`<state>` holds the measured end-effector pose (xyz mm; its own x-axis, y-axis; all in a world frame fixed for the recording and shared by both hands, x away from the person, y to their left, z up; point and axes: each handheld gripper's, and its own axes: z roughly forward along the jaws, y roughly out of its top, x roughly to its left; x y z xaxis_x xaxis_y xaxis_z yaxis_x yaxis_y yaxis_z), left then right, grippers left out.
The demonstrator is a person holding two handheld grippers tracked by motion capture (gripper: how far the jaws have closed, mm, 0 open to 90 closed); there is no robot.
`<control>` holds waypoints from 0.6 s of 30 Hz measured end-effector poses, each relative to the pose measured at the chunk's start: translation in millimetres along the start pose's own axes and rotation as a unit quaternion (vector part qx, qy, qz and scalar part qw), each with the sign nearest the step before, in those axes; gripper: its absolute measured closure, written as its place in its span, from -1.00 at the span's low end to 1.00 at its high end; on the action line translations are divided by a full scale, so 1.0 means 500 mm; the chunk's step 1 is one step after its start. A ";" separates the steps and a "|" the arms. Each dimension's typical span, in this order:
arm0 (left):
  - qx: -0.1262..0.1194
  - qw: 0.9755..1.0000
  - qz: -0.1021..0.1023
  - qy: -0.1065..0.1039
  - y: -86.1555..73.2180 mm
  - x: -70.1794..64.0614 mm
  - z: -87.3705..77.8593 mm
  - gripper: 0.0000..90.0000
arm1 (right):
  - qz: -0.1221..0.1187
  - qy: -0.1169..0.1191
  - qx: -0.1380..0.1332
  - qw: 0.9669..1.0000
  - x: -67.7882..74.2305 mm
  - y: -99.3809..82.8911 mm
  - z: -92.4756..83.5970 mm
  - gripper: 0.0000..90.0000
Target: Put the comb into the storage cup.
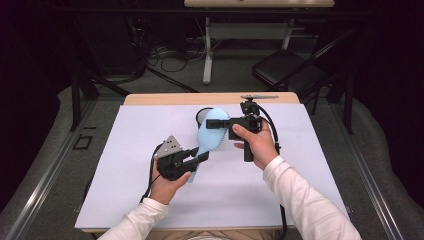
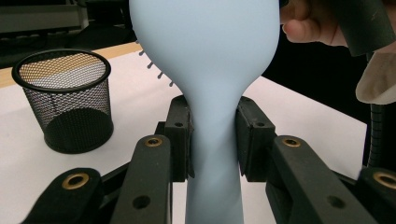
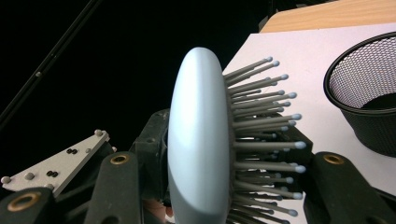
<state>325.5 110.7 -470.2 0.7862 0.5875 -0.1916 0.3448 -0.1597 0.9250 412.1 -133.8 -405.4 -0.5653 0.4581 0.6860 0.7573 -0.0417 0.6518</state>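
A pale blue paddle hairbrush (image 1: 209, 135) is held in the air above the middle of the white tabletop (image 1: 125, 190), clear of its surface, with its oval head pointing away from the person and its handle toward them. In the left gripper view the left claw (image 2: 212, 135) pinches the narrow neck of the brush where the head tapers into the handle, one black pad pressed on each side. In the right gripper view the right claw (image 3: 224, 154) is closed across the head itself, one pad against the smooth back and the other among the grey bristles (image 3: 266, 121), which stick out sideways. So both claws grip the brush at once, which reads as a handover or a re-grip between hands. Just beyond the brush stands a black wire-mesh cup (image 2: 63, 100), upright and empty, on the far part of the tabletop; it is probably the brush's destination. To do this step well, one claw should keep a firm pinch until the other's hold is sure, and only then let go. The grip over the bristles looks springy and could slip, so the neck grip is the safer one to trust while turning the brush handle-down toward the cup.
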 end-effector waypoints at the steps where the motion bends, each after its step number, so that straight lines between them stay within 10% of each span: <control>1: 0.000 1.000 0.000 0.000 0.000 0.000 0.000 0.55 | 0.002 0.000 0.001 1.000 0.000 0.000 0.000 0.07; 18: -0.009 1.000 -0.011 0.011 0.002 0.006 -0.006 0.44 | 0.014 0.002 -0.003 1.000 0.001 0.000 0.012 0.09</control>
<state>326.8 114.7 -469.1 0.7669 0.6086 -0.2037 0.3521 -0.1336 0.9264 414.1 -128.2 -407.0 -0.5455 0.4528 0.7053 0.7704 -0.0605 0.6347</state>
